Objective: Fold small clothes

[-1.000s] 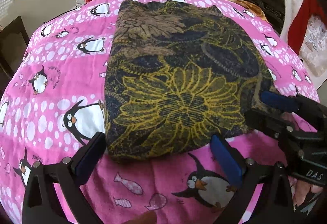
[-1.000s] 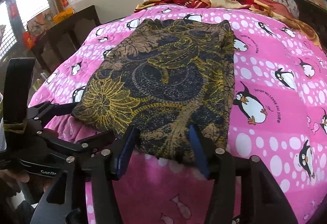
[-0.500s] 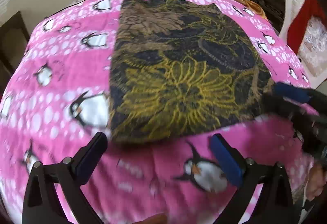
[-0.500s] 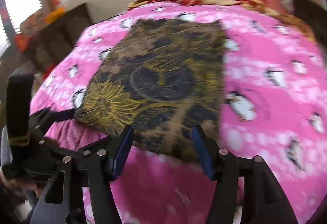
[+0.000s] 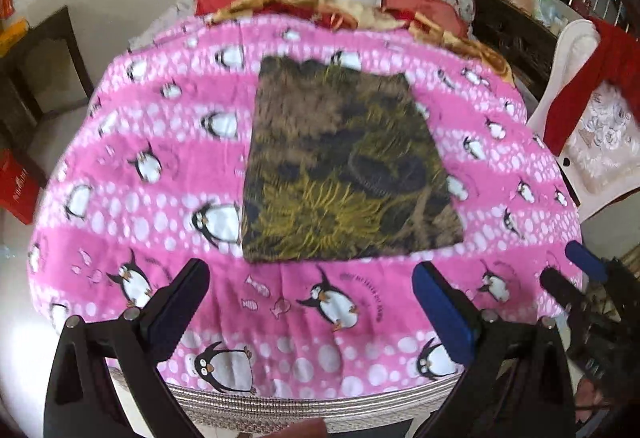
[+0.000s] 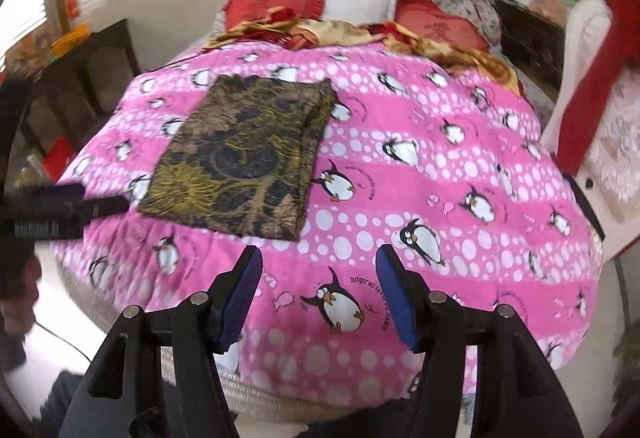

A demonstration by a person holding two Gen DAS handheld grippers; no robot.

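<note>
**Left wrist view: folded cloth lies free on the bed, both claws drawn back**

Left wrist view shows the dark folded cloth with yellow and brown flower print (image 5: 344,170) lying flat as a neat rectangle on the pink penguin-patterned blanket (image 5: 160,142) that covers the bed. Its near edge is straight, its far edge slightly wavy, and the right wrist view shows layered edges along its right side (image 6: 244,154). Motion blur softens the print.

The left claw (image 5: 312,302) hangs over the near part of the blanket, its blue-padded fingers spread wide with nothing between them, well short of the cloth's near edge. The right claw (image 6: 318,296) is likewise spread and empty, held above the blanket's near edge, with the cloth off to its front left. Each claw appears at the margin of the other's view (image 5: 576,274) (image 6: 68,204).

A second ago both claws sat right at the cloth's near edge, the cloth filling most of each view; now both have pulled back and up, so the cloth looks smaller and the bed's edge shows below. The cloth itself keeps its place and shape.
</note>
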